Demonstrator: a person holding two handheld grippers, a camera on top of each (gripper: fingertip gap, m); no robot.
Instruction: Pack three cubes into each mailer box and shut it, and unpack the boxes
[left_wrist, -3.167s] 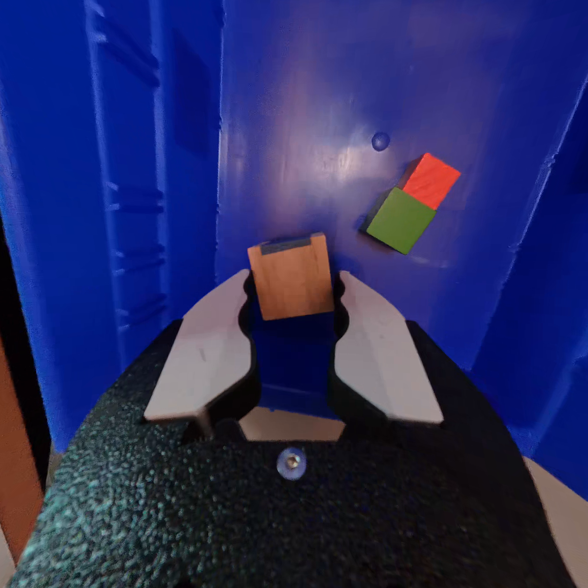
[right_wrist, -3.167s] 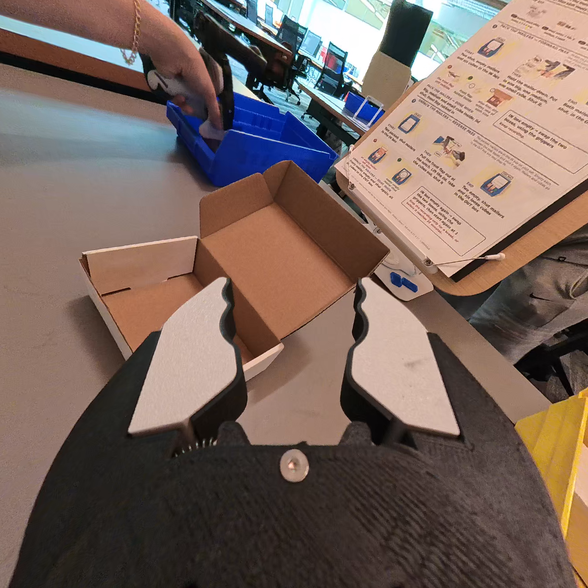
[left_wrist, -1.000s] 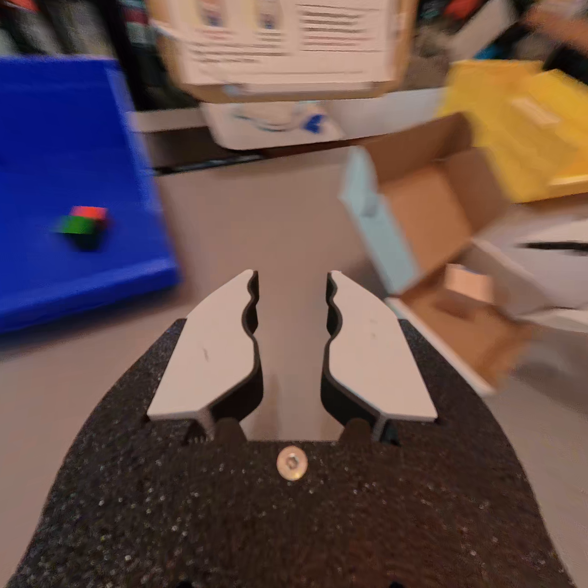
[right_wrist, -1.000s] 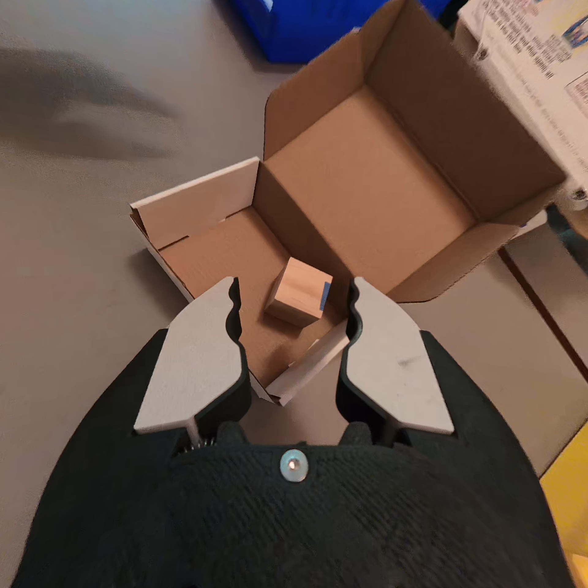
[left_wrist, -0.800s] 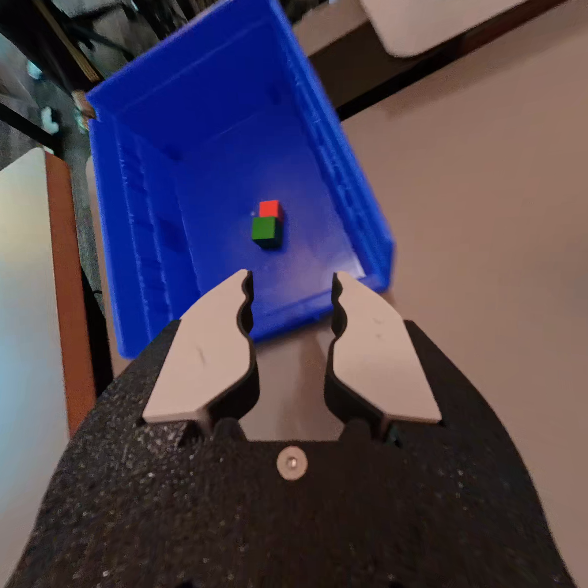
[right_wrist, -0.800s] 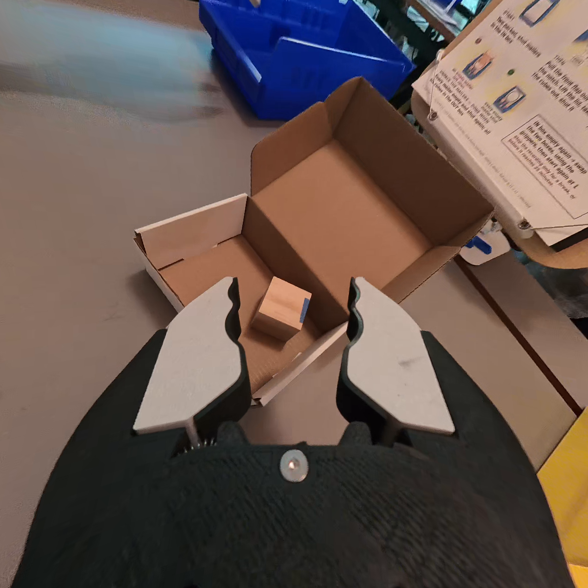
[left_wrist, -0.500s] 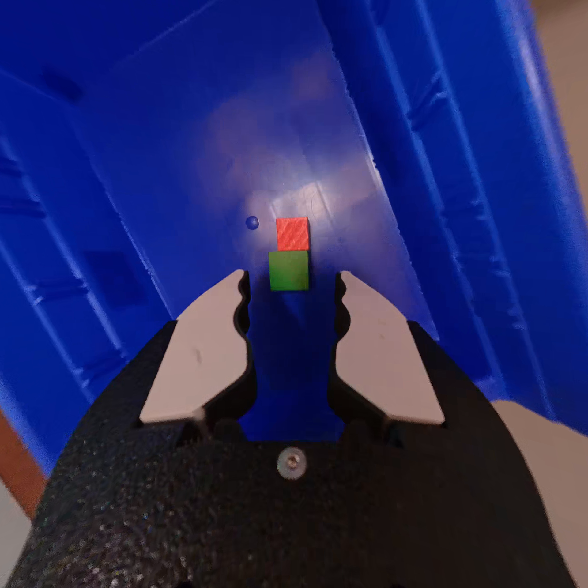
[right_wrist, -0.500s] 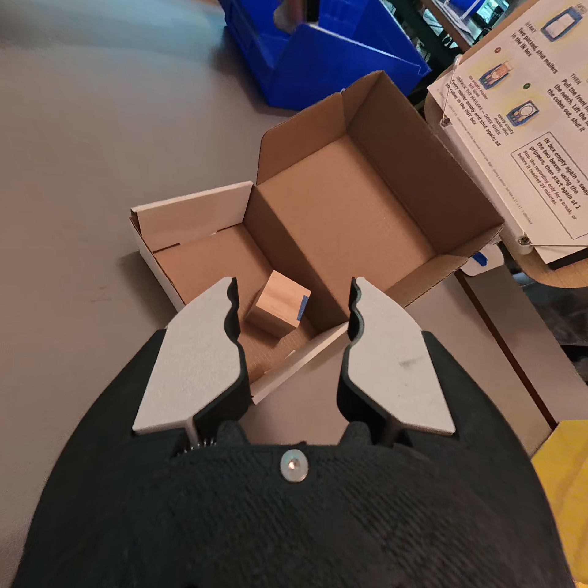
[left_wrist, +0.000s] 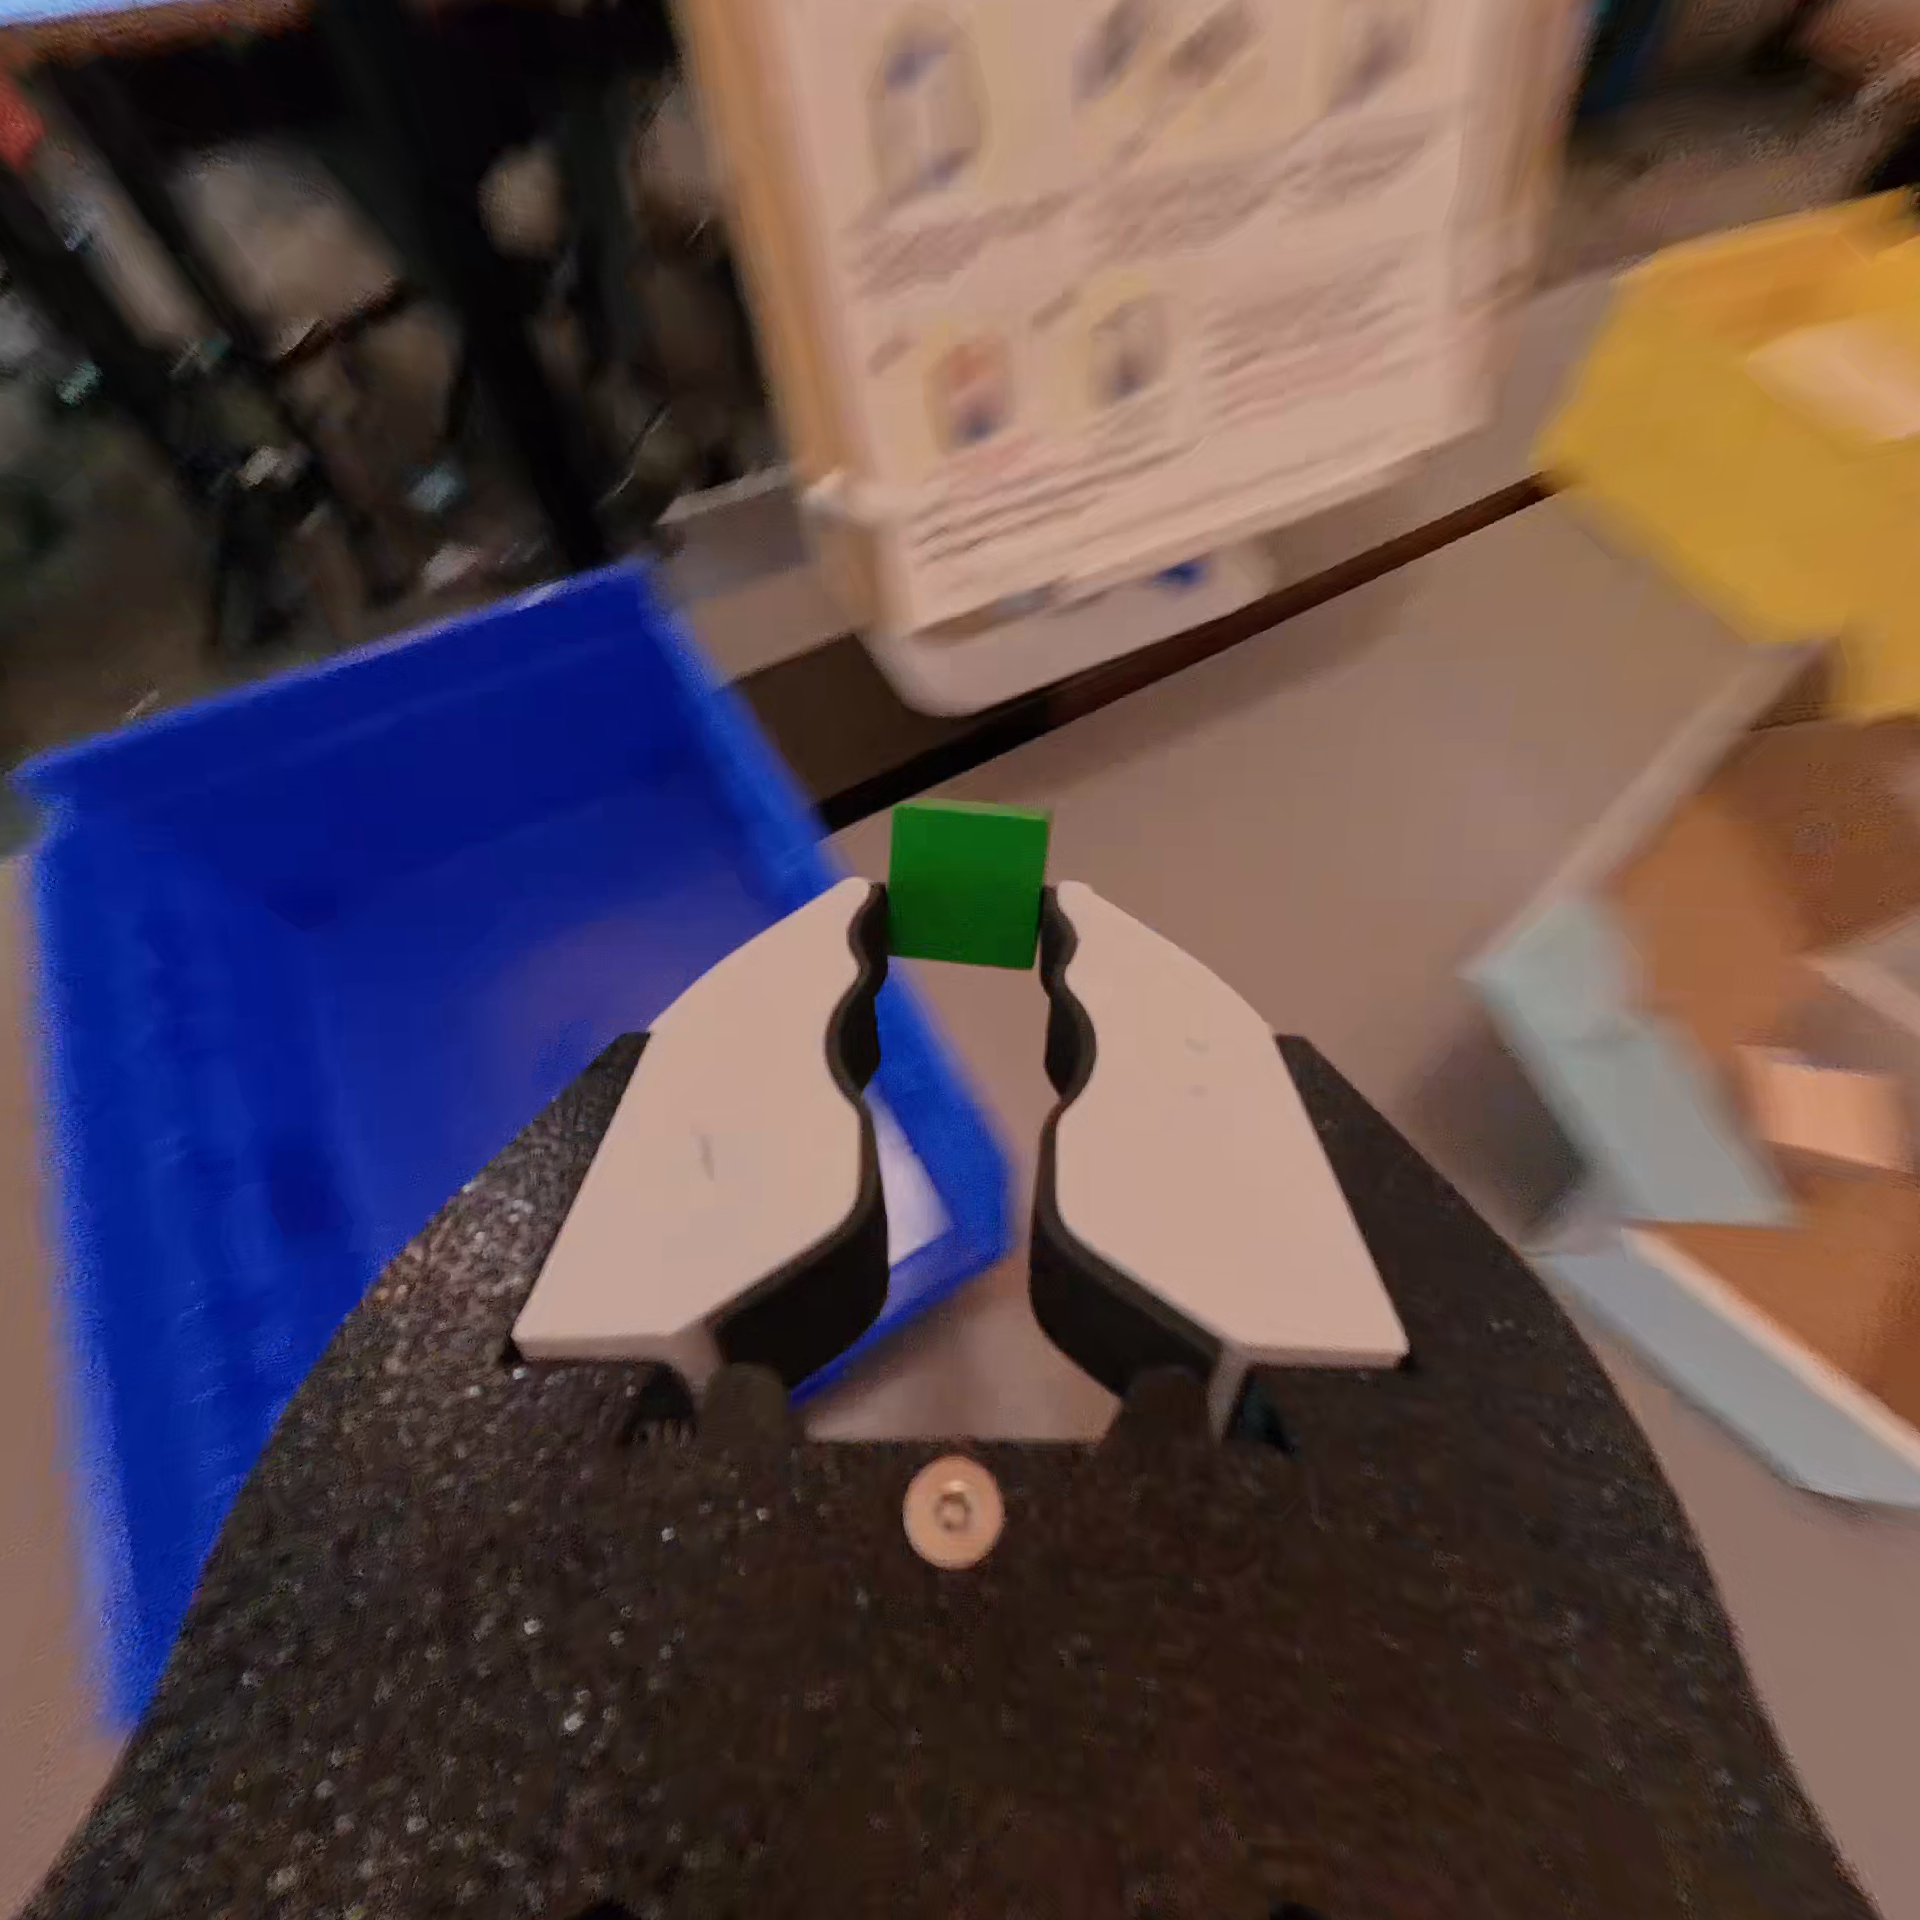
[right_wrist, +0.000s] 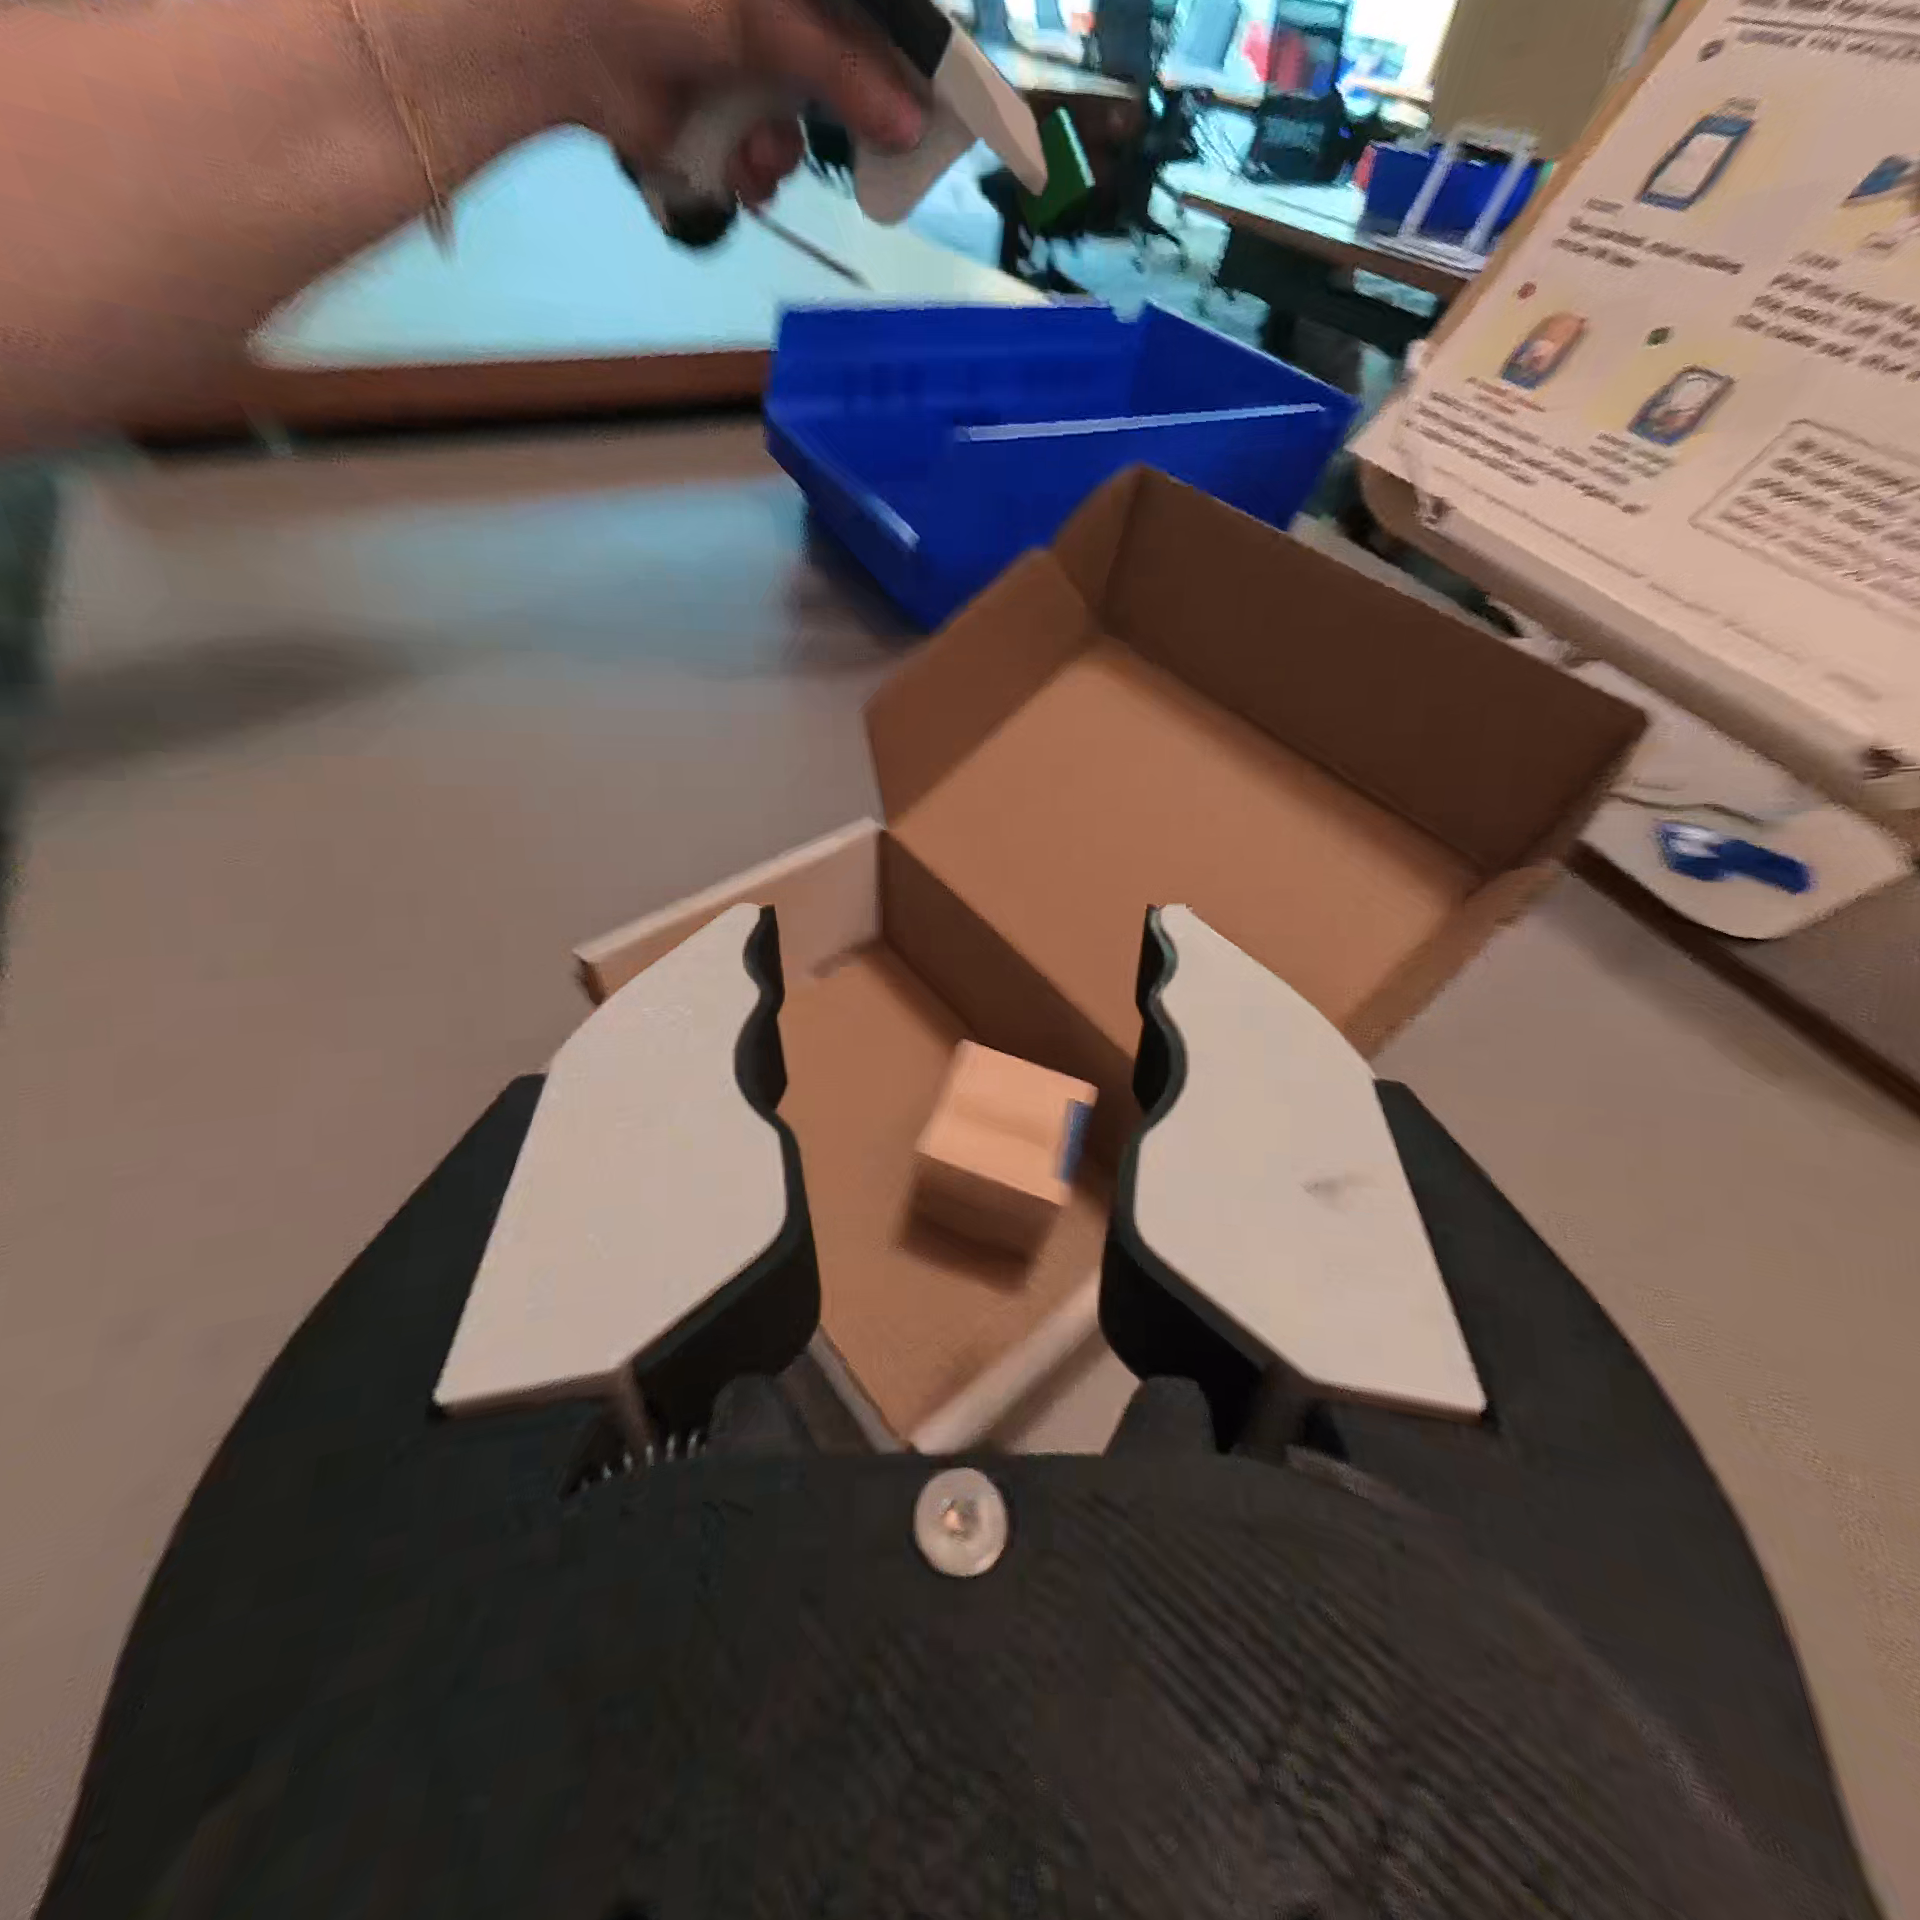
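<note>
The green cube (left_wrist: 966, 885) has left the bin, pinched upright in the left gripper (left_wrist: 964, 914); right gripper (right_wrist: 956, 951) gapes empty

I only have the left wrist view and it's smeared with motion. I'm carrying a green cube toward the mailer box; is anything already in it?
Observer: Yes. One plain wooden cube sits on the floor of the mailer box, near its front corner.
Operator: Is the lid out of the way?
Observer: It's folded fully back, so the box is open on top.
Operator: Where's my other gripper?
Observer: The right gripper is open and empty, poised at the box's near edge, its fingers either side of the wooden cube.
</note>
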